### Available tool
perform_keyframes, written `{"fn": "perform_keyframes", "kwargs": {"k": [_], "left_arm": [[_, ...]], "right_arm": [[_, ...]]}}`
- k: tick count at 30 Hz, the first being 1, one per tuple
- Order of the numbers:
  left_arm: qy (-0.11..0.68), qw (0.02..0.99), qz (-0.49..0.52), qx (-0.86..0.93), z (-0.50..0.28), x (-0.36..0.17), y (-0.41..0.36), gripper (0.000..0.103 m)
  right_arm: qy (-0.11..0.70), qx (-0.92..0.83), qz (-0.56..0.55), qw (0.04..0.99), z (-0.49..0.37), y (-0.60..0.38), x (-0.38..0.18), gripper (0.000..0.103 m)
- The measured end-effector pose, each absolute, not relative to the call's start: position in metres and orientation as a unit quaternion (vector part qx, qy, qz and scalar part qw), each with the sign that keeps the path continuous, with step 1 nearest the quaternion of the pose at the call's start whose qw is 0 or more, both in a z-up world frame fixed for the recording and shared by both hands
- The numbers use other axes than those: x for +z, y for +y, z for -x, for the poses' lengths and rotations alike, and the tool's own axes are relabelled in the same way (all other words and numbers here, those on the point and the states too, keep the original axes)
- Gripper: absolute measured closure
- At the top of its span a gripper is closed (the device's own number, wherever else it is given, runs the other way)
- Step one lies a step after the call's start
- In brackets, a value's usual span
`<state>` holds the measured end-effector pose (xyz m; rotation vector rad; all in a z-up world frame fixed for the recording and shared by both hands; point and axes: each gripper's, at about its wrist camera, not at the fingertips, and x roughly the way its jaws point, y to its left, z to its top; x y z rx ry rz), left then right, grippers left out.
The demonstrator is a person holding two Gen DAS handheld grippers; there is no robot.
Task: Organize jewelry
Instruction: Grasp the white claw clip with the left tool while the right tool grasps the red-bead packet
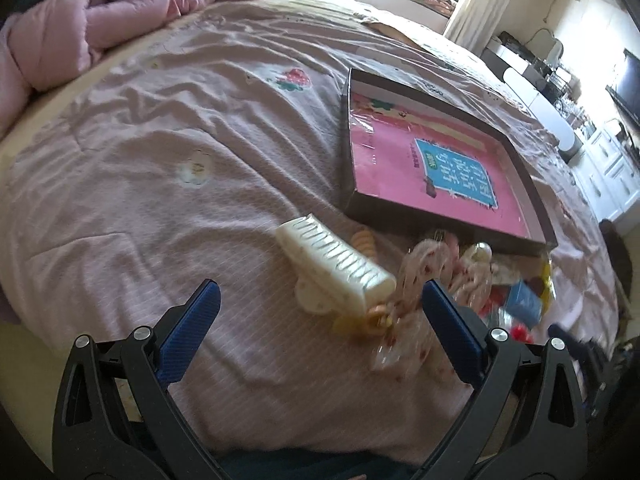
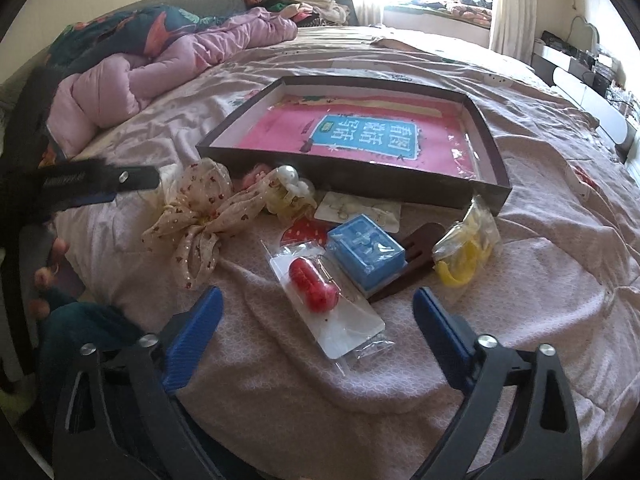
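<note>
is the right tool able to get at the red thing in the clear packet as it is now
Probably yes. The right tool is open and the red item in its clear packet lies on top of the bedspread just ahead, between the fingers, uncovered. The blue box sits close beside it, so the approach is a little tight.

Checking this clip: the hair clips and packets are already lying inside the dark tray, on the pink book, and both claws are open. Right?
Not quite. The dark tray holds only the pink book; the hair clips and packets lie on the bedspread beside it, as the right wrist view shows. Both claws are open.
</note>
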<state>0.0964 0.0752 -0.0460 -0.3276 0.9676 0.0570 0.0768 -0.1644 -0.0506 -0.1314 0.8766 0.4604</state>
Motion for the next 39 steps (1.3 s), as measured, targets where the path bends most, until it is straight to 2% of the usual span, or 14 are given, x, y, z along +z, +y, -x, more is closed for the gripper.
{"fn": "perform_keyframes", "kwargs": {"k": [6, 11, 14, 16, 19, 28, 31, 33, 39], "left_arm": [[0.481, 0.856, 0.191, 0.006, -0.117, -0.058, 0.075, 0.012], [0.492, 0.844, 0.213, 0.000, -0.122, -0.066, 0.079, 0.025], [0.491, 0.840, 0.229, -0.004, -0.121, -0.068, 0.084, 0.035], [0.489, 0.839, 0.237, -0.007, -0.120, -0.068, 0.090, 0.043], [0.490, 0.838, 0.240, -0.015, -0.117, -0.068, 0.095, 0.049], [0.497, 0.847, 0.189, -0.017, -0.107, -0.065, 0.103, 0.061], [0.492, 0.853, 0.175, -0.010, -0.102, -0.063, 0.109, 0.076], [0.486, 0.857, 0.169, -0.005, -0.101, -0.061, 0.113, 0.081], [0.492, 0.859, 0.141, -0.012, -0.114, -0.061, 0.108, 0.081]], "right_arm": [[0.434, 0.222, 0.069, 0.870, -0.083, -0.162, -0.061, 0.024], [0.443, 0.225, 0.075, 0.865, -0.087, -0.159, -0.068, 0.040], [0.442, 0.227, 0.077, 0.865, -0.087, -0.160, -0.068, 0.056], [0.438, 0.235, 0.077, 0.864, -0.085, -0.161, -0.066, 0.059], [0.433, 0.248, 0.076, 0.863, -0.081, -0.159, -0.063, 0.062], [0.425, 0.276, 0.068, 0.859, -0.082, -0.151, -0.055, 0.074], [0.428, 0.280, 0.055, 0.858, -0.086, -0.151, -0.053, 0.077], [0.426, 0.282, 0.052, 0.858, -0.086, -0.151, -0.050, 0.078], [0.413, 0.296, 0.049, 0.860, -0.082, -0.152, -0.041, 0.082]]}}
